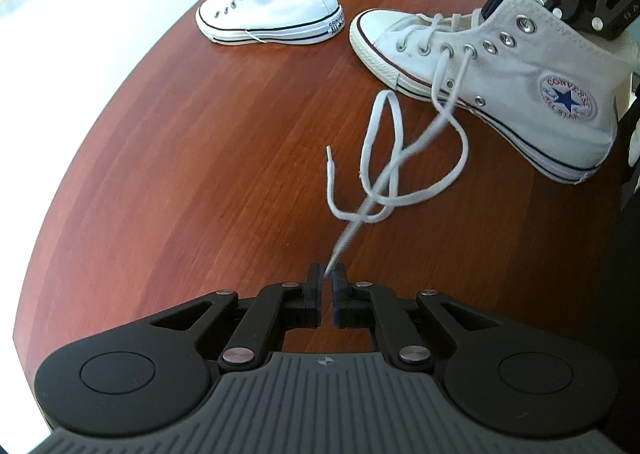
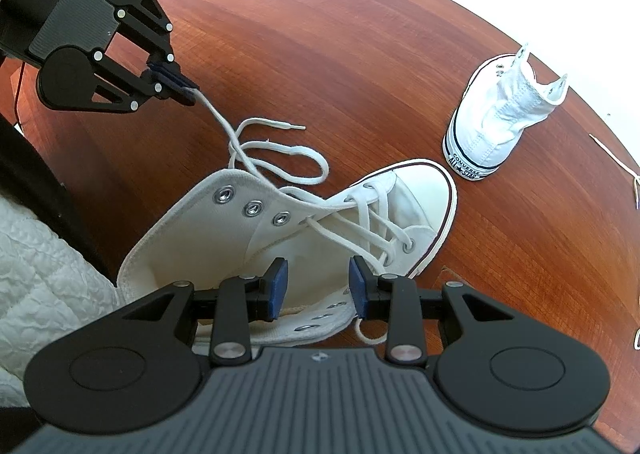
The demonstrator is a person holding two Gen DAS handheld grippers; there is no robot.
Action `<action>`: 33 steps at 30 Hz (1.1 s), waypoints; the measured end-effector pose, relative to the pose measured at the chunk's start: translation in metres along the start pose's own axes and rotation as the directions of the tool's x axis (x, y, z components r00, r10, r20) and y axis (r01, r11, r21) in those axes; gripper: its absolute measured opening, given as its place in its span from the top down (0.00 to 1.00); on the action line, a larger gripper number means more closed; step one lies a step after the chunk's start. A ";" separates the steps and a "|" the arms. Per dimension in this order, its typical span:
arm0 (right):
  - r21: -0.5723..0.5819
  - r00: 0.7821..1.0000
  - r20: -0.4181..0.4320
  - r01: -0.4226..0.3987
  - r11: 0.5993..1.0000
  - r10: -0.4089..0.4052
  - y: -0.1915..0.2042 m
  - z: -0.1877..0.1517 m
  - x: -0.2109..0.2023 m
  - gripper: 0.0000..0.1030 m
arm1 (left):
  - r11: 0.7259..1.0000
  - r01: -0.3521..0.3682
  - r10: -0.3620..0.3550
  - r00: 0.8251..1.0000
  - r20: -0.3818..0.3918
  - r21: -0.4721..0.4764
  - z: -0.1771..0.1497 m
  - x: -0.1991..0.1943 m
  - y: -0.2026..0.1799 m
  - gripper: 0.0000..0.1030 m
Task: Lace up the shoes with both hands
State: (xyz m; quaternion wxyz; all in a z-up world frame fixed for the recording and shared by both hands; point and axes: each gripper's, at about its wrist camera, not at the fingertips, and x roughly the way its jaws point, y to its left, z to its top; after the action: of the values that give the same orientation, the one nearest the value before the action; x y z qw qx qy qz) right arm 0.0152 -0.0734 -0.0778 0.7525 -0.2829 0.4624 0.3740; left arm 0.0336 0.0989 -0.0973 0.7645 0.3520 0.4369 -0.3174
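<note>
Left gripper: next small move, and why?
Probably close the left gripper onto the white flat shoelace near its end. Its jaws stand slightly apart, with the lace between them and apparently unpinched. The off-white canvas high-top shoe has three bare metal eyelets, and the nearest empty eyelet comes next. The right gripper hovers open over the collar.

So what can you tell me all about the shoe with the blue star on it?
The shoe is a white canvas high-top with a rubber sole, a thin dark-red stripe, silver eyelets and a round blue-star patch. It rests on the wooden table, heel raised. Only the lower eyelets are laced. The white lace trails loose over the table, and one strand runs between the jaws of the left gripper. The right gripper, jaws apart, reaches into the shoe's opening.
</note>
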 end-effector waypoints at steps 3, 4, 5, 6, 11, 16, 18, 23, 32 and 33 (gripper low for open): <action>0.001 1.000 0.000 -0.001 1.000 0.001 -0.001 0.000 0.001 0.66 | 1.000 0.021 -0.021 1.000 0.010 0.012 0.006 -0.002 -0.002 0.75; 0.001 1.000 0.000 -0.001 1.000 0.001 -0.001 0.000 0.001 0.66 | 0.999 0.027 -0.028 0.999 0.022 0.027 0.008 -0.004 -0.005 0.74; 0.001 1.000 0.000 -0.001 1.000 0.001 -0.001 0.000 0.001 0.66 | 0.999 0.032 -0.033 0.999 0.028 0.035 0.010 -0.005 -0.006 0.74; 0.000 1.000 0.000 -0.002 1.000 0.002 -0.001 0.000 0.001 0.66 | 0.998 0.043 -0.044 0.998 0.036 0.046 0.013 -0.006 -0.008 0.74; -0.014 1.000 0.000 -0.009 1.000 0.009 -0.004 -0.001 0.000 0.66 | 0.993 0.077 -0.082 0.995 0.060 0.084 0.028 -0.007 -0.019 0.74; -0.009 1.000 0.000 -0.006 1.000 0.006 -0.003 -0.001 0.000 0.66 | 0.986 0.104 -0.116 0.989 0.087 0.129 0.044 -0.007 -0.031 0.74; 0.013 1.000 -0.001 0.004 1.000 -0.004 0.001 0.002 0.001 0.66 | 0.983 0.112 -0.126 0.987 0.096 0.145 0.049 -0.008 -0.034 0.74; 0.031 1.000 -0.002 0.011 0.999 -0.011 0.003 0.004 0.001 0.66 | 0.973 0.132 -0.156 0.981 0.117 0.189 0.063 -0.009 -0.044 0.74; 0.037 1.000 0.001 0.014 0.999 -0.015 0.002 0.002 0.002 0.66 | 0.962 0.156 -0.192 0.970 0.146 0.225 0.082 -0.010 -0.056 0.74; 0.037 1.000 0.002 0.015 0.999 -0.015 0.002 0.002 0.002 0.66 | 0.961 0.157 -0.193 0.970 0.147 0.226 0.083 -0.009 -0.057 0.74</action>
State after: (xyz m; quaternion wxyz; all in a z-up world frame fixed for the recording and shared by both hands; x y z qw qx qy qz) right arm 0.0151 -0.0700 -0.0784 0.7609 -0.2720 0.4663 0.3599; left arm 0.0220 0.0014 -0.0736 0.7253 0.3635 0.3639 -0.4576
